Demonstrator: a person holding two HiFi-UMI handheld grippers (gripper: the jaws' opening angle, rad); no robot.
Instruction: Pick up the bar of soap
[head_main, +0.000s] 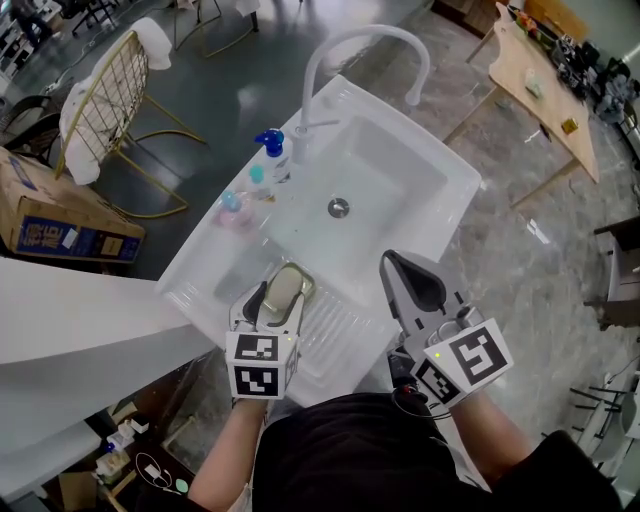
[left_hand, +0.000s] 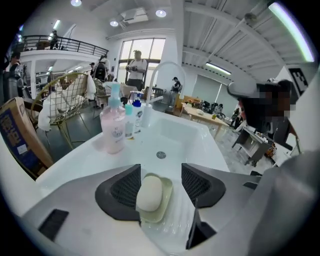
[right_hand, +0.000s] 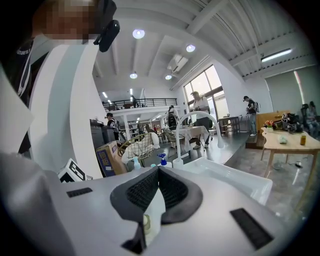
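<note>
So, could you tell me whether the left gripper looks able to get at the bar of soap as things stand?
Probably yes: the left gripper has its jaws open with the bar of soap between them, lying uncovered in its soap dish. Nothing blocks it, though the dish rim sits close.

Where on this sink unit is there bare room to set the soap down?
The basin around the drain is bare, as is the ribbed drainboard right of the soap dish. The bottles crowd the ledge beside the faucet.
</note>
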